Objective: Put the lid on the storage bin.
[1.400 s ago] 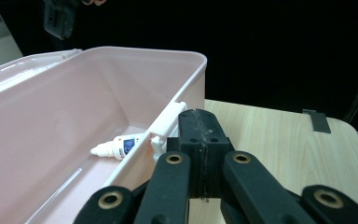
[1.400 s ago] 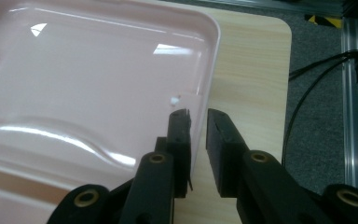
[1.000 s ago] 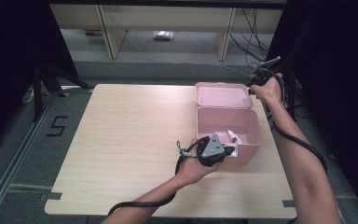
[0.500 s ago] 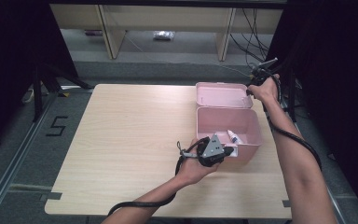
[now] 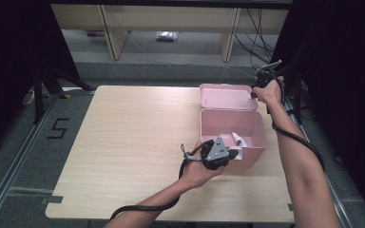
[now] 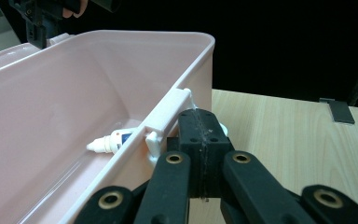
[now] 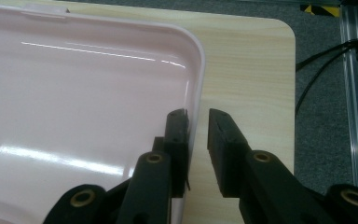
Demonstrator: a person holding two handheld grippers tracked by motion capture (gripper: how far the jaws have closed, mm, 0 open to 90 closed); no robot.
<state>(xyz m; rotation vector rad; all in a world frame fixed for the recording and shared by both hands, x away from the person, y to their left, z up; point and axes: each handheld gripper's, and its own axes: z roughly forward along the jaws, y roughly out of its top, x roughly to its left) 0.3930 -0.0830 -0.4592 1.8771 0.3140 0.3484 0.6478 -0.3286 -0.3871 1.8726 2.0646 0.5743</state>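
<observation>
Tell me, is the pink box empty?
No, a small white tube lies on the floor of the pink box, seen in the left gripper view.

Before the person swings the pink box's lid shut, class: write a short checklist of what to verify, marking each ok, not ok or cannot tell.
1. left gripper steadies the pink box: jaws shut at the white latch on its front wall. Ok.
2. right gripper grips the lid: jaws straddle the rim, with a gap beside it. Not ok.
3. Lid lies fully open behind the box. Ok.
4. small tube lies low inside, below the rim. Ok.
5. Hinge free to turn: cannot tell.
</observation>
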